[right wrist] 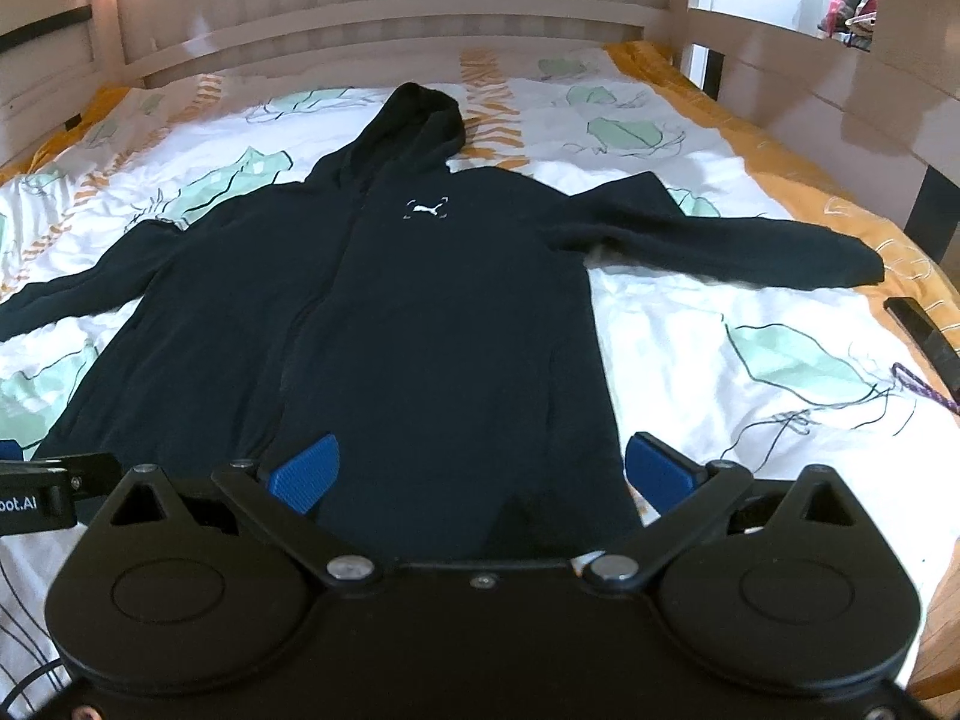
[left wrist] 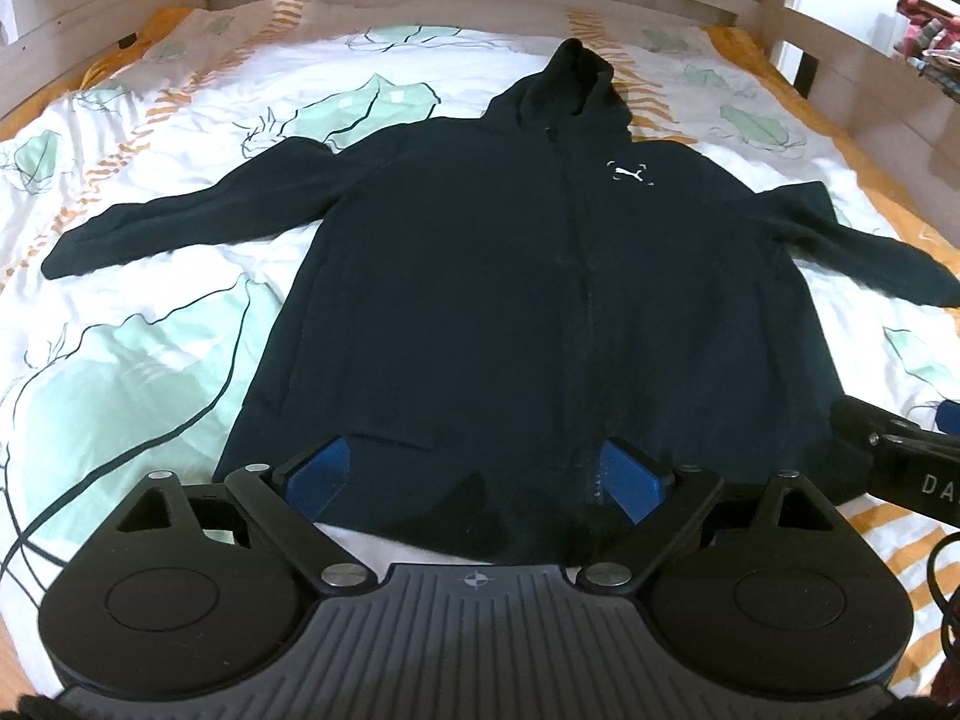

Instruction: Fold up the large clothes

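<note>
The dark navy, zip-front hooded sweatshirt (left wrist: 528, 276) lay face up and flat across the middle of both frames, hood toward the top, a small white chest logo (right wrist: 427, 208) right of the zip, and both sleeves spread out toward the left and right edges. Its hem sat at the bottom centre of each view, just in front of the grippers.

The left gripper (left wrist: 474, 474) hovered over the hem with its blue-padded jaws wide and nothing between them; the right gripper (right wrist: 480, 474) stood equally wide over the hem's right corner, also empty.

No fold looked begun. A good start would probably be a sleeve: pinch the cuff and the shoulder seam together, carry the sleeve across the chest, and keep the body from dragging on the white leaf-printed bedsheet (left wrist: 150, 324). A shallow bite risked slipping off thick fleece.

A black flat object (right wrist: 924, 336) lay at the right edge, well clear.
</note>
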Action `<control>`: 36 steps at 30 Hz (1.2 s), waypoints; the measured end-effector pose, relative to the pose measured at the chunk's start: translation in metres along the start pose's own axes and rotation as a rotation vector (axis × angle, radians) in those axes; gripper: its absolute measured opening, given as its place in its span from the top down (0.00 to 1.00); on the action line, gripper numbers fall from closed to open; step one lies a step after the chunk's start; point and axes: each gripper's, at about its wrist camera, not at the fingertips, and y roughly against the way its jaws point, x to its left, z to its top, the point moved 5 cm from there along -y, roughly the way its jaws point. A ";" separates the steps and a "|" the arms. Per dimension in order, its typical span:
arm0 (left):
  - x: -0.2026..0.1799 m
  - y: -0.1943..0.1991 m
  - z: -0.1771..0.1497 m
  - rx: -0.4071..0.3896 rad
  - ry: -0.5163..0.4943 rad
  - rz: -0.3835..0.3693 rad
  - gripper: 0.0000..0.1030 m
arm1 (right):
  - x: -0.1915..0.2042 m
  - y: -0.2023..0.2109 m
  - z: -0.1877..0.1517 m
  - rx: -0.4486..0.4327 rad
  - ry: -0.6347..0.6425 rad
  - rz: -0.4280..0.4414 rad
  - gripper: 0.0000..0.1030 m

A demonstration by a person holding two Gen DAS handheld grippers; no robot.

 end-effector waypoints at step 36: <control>0.030 -0.032 0.045 -0.108 0.068 -0.130 0.11 | 0.024 -0.045 0.028 -0.025 0.044 0.189 0.01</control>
